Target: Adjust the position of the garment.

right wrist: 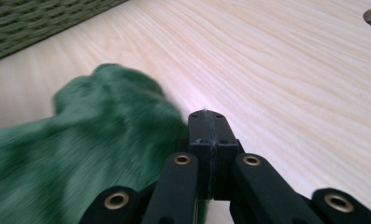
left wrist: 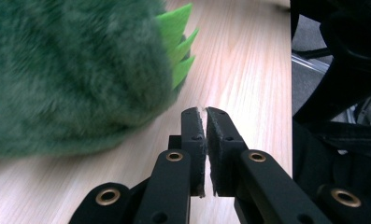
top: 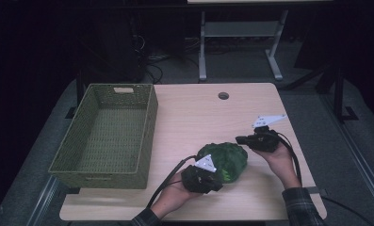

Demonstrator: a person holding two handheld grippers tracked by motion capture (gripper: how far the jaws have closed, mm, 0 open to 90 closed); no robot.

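Flanking plush toy (top: pixel 224 159), both grippers w/ fingers closed.

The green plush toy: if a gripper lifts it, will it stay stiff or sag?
The plush toy looks furry and lumpy, so it probably sags and squashes. It is likely light for its size. Lying flat on the table, it seems unlikely to roll.

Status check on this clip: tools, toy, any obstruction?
Left tool shut, empty, beside fuzzy green plush toy. Right tool shut, empty, at its other side. Toy flat on wooden table. Path to woven green basket clear.
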